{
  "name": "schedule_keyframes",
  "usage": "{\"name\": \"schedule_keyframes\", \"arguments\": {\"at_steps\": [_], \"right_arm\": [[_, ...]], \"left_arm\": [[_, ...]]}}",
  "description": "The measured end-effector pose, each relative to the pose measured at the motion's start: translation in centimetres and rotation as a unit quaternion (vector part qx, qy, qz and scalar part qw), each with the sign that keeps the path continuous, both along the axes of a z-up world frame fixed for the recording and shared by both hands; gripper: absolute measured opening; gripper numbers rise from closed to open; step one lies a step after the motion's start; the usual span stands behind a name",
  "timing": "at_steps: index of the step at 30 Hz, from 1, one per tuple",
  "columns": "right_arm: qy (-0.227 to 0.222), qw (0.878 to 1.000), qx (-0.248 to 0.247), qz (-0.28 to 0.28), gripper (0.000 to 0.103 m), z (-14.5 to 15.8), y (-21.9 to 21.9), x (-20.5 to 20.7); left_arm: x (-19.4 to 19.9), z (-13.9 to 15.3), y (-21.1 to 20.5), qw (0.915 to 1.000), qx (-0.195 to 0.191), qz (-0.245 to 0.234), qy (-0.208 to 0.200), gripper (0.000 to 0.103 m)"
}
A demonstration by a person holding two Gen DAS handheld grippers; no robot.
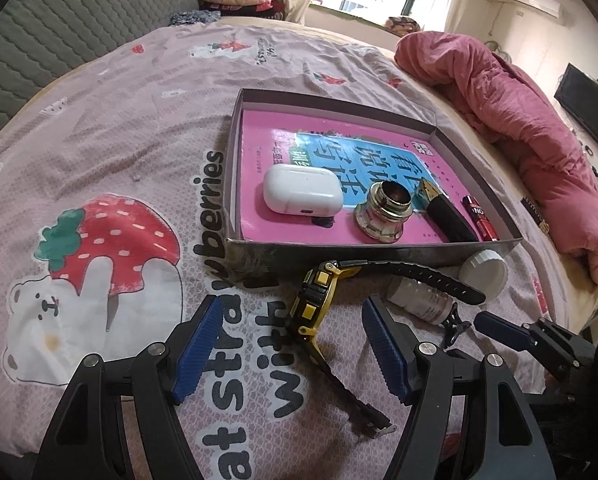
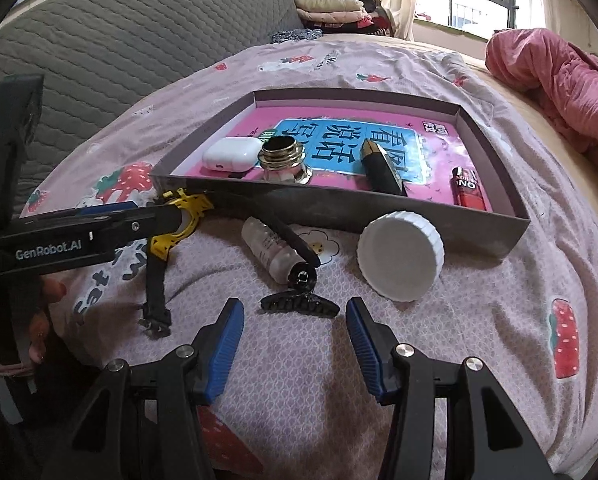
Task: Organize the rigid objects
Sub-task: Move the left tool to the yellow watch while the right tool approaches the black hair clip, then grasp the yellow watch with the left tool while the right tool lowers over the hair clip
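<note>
Strawberry-print bedsheet (image 1: pixel 111 128), grey cardboard tray (image 1: pixel 379 250) half filled. Left tongs (image 1: pixel 291 344) spread astride the yellow-and-black wristwatch (image 1: pixel 313 300): I'd pinch the case, not the strap. Right tongs (image 2: pixel 295 340) spread near the black hair claw clip (image 2: pixel 299 304).

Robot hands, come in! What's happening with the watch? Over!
Left gripper open, straddling the yellow watch on the bed. Right gripper open, near the hair clip. Tray just ahead; nothing blocking.
</note>
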State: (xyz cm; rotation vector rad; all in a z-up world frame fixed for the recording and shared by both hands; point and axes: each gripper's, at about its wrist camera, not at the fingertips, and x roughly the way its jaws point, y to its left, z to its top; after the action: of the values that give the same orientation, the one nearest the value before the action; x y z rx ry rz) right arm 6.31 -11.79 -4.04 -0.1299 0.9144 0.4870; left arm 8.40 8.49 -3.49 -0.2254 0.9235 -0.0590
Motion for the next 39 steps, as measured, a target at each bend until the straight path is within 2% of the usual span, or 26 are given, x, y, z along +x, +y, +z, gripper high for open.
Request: {"name": "schedule_keyframes", "arguments": {"at_steps": [9, 15, 20, 25, 30, 32, 33, 35, 39], "right_arm": [[-0.007, 1.000, -0.003, -0.005, 0.053, -0.8, 0.4, 0.8], [-0.015, 1.000, -0.009, 0.004, 0.052, -1.1, 0.7, 0.9], [-0.022, 0.999, -0.019, 0.013, 0.043, -1.1, 0.9, 0.6], [-0.022, 1.000, -0.016, 0.015, 0.043, -1.0, 0.8, 0.6], [-0.020, 1.000, -0.012, 0.017, 0.043, -0.8, 0.5, 0.5], [-0.019, 1.000, -0.011, 0.018, 0.043, -0.6, 0.4, 0.4], [-0.019, 1.000, -0.010, 0.018, 0.043, -0.6, 0.4, 0.4], [-0.018, 1.000, -0.008, 0.019, 0.043, -0.5, 0.3, 0.3], [-0.018, 1.000, -0.003, 0.017, 0.043, -0.2, 0.0, 0.1]], "left_arm": [[0.9, -1.0, -0.1, 0.9999, 0.009, -0.005, 0.009, 0.073], [1.2, -1.3, -0.9, 0.9992, 0.039, -0.011, 0.003, 0.073], [1.3, -1.3, -1.0, 0.9989, 0.045, -0.013, 0.000, 0.072], [1.4, -1.4, -0.6, 0.9991, 0.040, -0.011, 0.000, 0.063], [1.5, -1.5, -0.8, 0.9991, 0.038, -0.020, -0.004, 0.045], [1.5, -1.3, -1.5, 0.9986, 0.040, -0.034, -0.008, 0.029], [1.5, -1.2, -1.7, 0.9983, 0.043, -0.040, -0.010, 0.026], [1.3, -1.0, -2.2, 0.9973, 0.053, -0.048, -0.016, 0.024], [1.0, -0.6, -2.3, 0.9972, 0.045, -0.056, -0.020, 0.022]]}}
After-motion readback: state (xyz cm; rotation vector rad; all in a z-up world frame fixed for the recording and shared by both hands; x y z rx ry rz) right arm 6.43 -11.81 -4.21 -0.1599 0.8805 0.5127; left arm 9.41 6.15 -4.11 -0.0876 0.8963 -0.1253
